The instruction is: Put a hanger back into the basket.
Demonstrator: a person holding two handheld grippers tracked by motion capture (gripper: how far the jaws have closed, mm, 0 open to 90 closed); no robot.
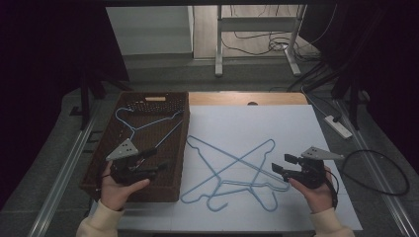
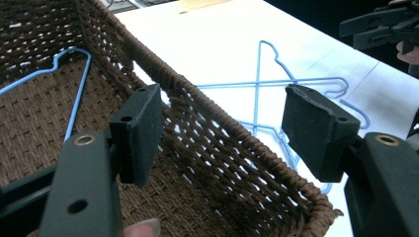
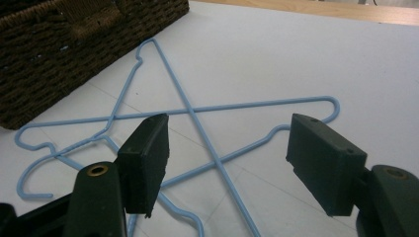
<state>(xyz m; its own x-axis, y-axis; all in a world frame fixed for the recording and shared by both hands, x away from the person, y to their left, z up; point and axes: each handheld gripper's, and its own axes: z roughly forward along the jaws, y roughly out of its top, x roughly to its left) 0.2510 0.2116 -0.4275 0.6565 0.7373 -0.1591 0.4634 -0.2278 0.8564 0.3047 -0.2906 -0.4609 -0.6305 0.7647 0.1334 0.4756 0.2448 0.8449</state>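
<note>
**Blue wire hangers, in and out of the basket**

Two light-blue wire clothes hangers lie flat and crossed over each other on the white sheet, hooks toward the near edge, just beside the brown woven rectangular basket. A third light-blue wire hanger lies inside that basket on its floor.

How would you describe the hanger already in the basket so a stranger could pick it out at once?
Find the brown woven basket left of the white sheet. Inside lies one light blue wire hanger. Unlike the two crossed hangers on the sheet, it lies alone within the basket walls.
</note>
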